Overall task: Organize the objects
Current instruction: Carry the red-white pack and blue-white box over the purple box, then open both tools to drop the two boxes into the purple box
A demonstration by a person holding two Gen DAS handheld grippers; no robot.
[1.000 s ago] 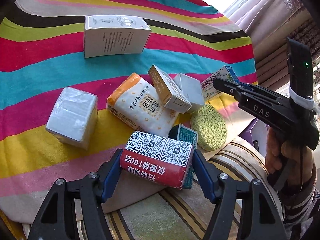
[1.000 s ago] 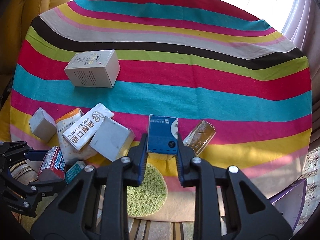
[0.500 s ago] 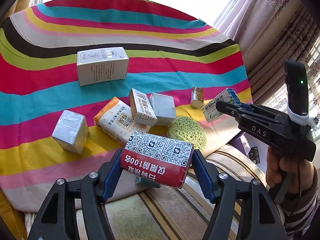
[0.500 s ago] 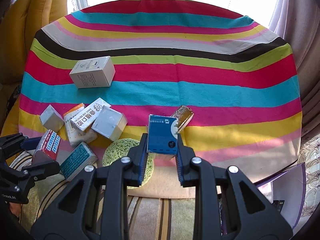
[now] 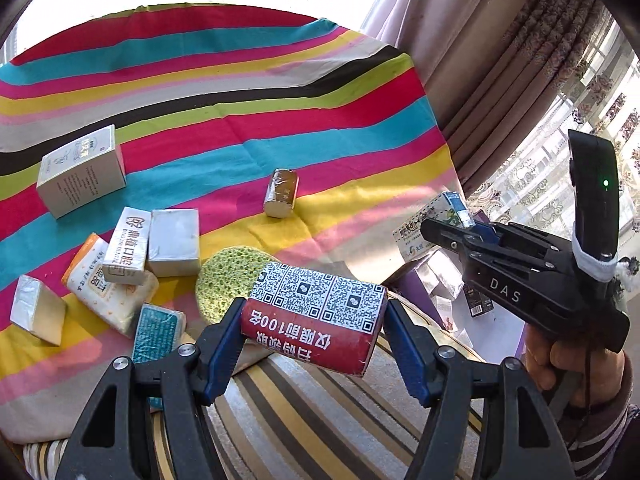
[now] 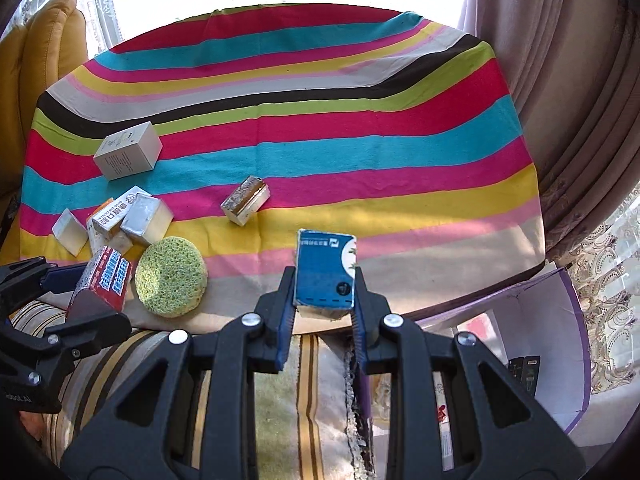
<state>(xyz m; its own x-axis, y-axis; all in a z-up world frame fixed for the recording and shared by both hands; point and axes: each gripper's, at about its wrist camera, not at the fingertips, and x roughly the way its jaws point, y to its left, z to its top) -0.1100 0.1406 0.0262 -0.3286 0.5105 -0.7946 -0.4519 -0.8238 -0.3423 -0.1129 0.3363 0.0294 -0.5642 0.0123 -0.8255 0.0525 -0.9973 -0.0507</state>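
Note:
My left gripper (image 5: 314, 316) is shut on a red tissue pack (image 5: 316, 318) with a white QR-code face, held off the cloth above the striped cushion; the same pack (image 6: 106, 276) shows at the left of the right wrist view. My right gripper (image 6: 324, 280) is shut on a small blue box (image 6: 325, 272), held upright near the table's front right edge. In the left wrist view that box (image 5: 442, 222) shows its white side at the right gripper's tip. On the striped cloth (image 6: 280, 132) lie a green sponge (image 6: 171, 276), a gold-wrapped bar (image 6: 245, 200) and a cluster of small packs (image 5: 132, 256).
A white carton (image 6: 128, 156) stands far left on the cloth. A purple bin (image 6: 536, 344) with small boxes inside sits low at the right, past the table edge. A striped cushion (image 5: 304, 420) lies under both grippers. Curtains (image 6: 560, 100) hang on the right, a yellow chair (image 6: 36, 60) at the left.
Both grippers have lifted and drawn back and to the right from the pile, carrying the red pack and the blue box. The purple bin has come into view.

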